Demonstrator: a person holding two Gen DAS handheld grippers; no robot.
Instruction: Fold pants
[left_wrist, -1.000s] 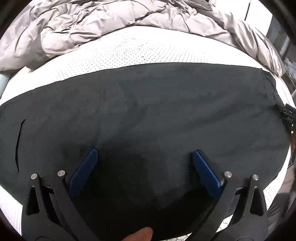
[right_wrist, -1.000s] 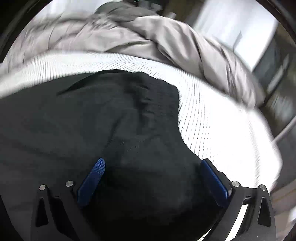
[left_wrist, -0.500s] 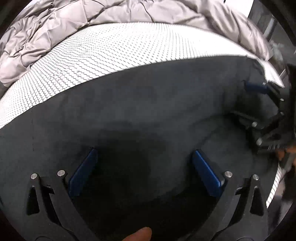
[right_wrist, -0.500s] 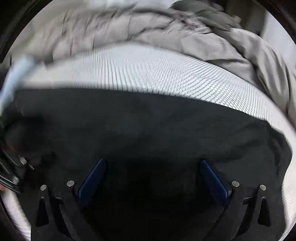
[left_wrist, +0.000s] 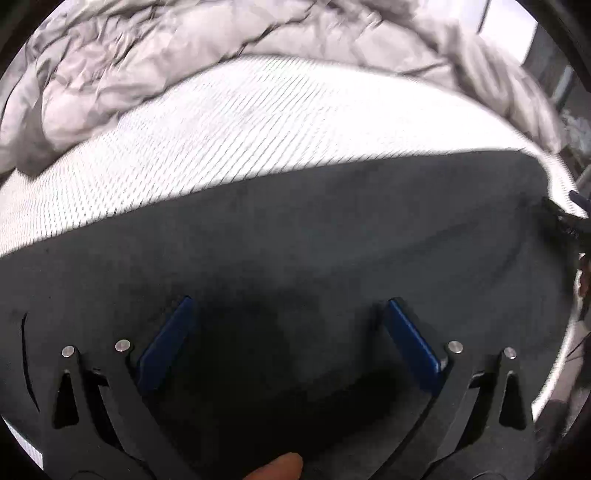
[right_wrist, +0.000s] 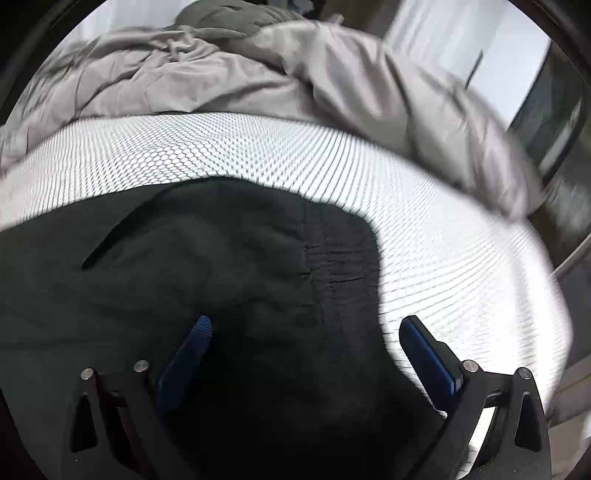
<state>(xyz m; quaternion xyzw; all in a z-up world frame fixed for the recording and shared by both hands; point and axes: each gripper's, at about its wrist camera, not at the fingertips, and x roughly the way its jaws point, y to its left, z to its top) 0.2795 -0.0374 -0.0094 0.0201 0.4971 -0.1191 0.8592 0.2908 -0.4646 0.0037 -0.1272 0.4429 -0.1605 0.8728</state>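
Black pants (left_wrist: 314, 236) lie flat on a white mesh-patterned mattress (left_wrist: 258, 122). My left gripper (left_wrist: 288, 310) is open, its blue pads spread wide just above the dark fabric, holding nothing. In the right wrist view the pants' waistband end (right_wrist: 343, 251) with its gathered elastic lies on the mattress (right_wrist: 443, 229), and a pocket slit (right_wrist: 122, 232) shows at the left. My right gripper (right_wrist: 306, 328) is open and empty over the fabric near the waistband; its right pad (right_wrist: 424, 354) is over bare mattress. The right gripper's tip (left_wrist: 576, 218) shows at the left view's right edge.
A rumpled grey duvet (left_wrist: 221, 44) is heaped along the far side of the bed; it also shows in the right wrist view (right_wrist: 295, 74). The bed's right edge drops off beside dark furniture (right_wrist: 561, 110). A fingertip (left_wrist: 277, 469) shows at the bottom edge.
The right gripper swung back from the pants' middle to the waistband end. The left view shifted slightly; the right gripper has withdrawn to its far right edge. Both stayed open.
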